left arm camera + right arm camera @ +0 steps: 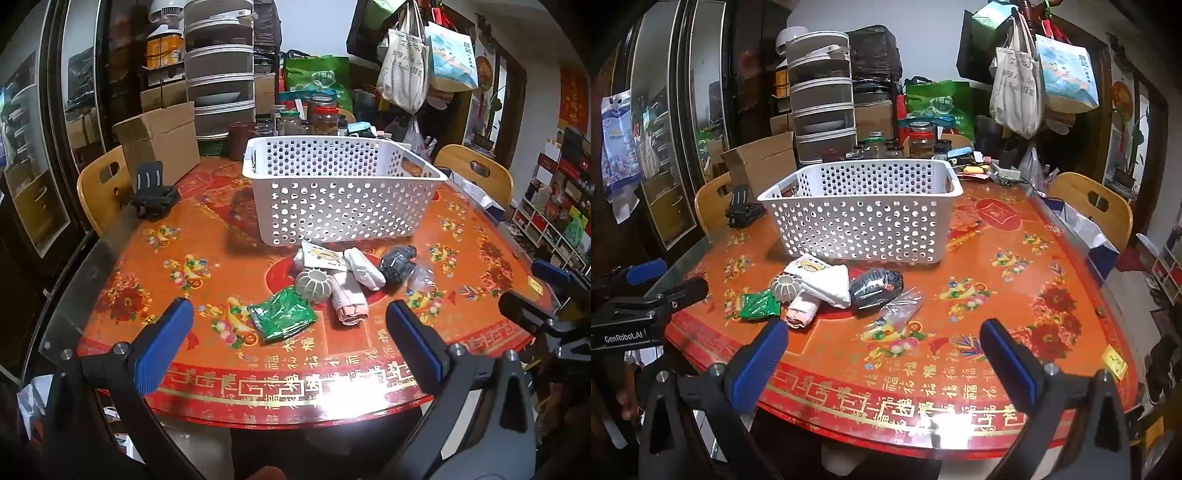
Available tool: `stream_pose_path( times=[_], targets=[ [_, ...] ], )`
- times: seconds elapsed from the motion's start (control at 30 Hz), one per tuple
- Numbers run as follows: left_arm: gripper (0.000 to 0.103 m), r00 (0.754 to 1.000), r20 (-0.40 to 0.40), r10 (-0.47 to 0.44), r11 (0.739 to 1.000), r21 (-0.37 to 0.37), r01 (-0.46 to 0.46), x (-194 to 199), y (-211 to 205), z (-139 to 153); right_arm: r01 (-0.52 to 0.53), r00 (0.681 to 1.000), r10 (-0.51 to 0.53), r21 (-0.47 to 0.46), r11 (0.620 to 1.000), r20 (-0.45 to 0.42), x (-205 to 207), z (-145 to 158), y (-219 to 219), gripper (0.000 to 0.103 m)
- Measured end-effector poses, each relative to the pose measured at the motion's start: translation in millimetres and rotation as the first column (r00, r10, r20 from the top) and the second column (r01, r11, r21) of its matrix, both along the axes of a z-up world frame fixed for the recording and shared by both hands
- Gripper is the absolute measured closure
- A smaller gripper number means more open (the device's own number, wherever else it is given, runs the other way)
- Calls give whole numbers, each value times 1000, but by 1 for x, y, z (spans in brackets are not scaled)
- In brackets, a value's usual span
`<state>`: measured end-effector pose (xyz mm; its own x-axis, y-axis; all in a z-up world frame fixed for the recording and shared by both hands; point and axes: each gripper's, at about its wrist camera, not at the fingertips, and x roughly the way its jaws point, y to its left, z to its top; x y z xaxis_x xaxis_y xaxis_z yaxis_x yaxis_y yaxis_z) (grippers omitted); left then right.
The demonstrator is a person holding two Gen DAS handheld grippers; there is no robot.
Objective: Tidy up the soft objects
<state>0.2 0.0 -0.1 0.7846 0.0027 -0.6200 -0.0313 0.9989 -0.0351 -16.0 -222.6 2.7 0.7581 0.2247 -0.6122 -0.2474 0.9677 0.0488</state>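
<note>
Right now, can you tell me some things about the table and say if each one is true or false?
1. The white perforated plastic basket has nothing in it. True.
2. The crinkled green foil packet lies inside the basket. False: it lies on the red patterned table, in front of the basket.
3. The left tool is open and holds nothing. True.
4. The right tool grips the dark wrapped bundle. False: it is open, holding nothing; the bundle lies on the table.

Ahead of our left gripper [286, 345], with its ribbed blue rubbery pads [164, 345], we see a glossy glass-topped table [155, 258], a crinkled shiny green foil packet [282, 319], a soft pink cloth roll [349, 301] and, farther off, a matt white perforated plastic basket [340, 192].
</note>
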Motion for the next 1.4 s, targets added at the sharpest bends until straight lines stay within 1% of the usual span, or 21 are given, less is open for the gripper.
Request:
stream_pose_path(
  times=[0.03, 0.07, 0.13, 0.6, 0.63, 0.7, 0.73, 1.4],
  targets=[
    [0, 1000, 0, 2, 1000, 0, -2, 0, 0, 0, -1, 1000, 1, -14, 1000, -18, 0, 0, 0, 0],
    [0, 1000, -2, 3, 1000, -2, -3, 1, 1, 0, -2, 1000, 2, -17, 1000, -18, 0, 0, 1, 0],
    [0, 1000, 4, 2, 1000, 11, -2, 0, 0, 0, -1, 1000, 0, -17, 1000, -16, 0, 0, 0, 0],
    [0, 1000, 6, 9, 1000, 10, -9, 1, 1, -4, 12, 1000, -12, -9, 1000, -6, 1, -3, -1, 0],
    [0, 1000, 6, 11, 1000, 12, -11, 0, 2, -3, 13, 1000, -13, -9, 1000, -6, 2, -3, 0, 0],
    [0, 1000, 6, 13, 1000, 13, -13, -2, 3, -1, 10, 1000, -10, -9, 1000, -6, -2, 5, -4, 0],
    [0, 1000, 6, 14, 1000, 16, -14, -3, 4, 3, 10, 1000, -10, -11, 1000, -6, -2, 5, -4, 0],
    [0, 1000, 8, 16, 1000, 18, -17, -3, 3, 3, 11, 1000, -11, -13, 1000, -1, -2, 4, -3, 0]
  ],
)
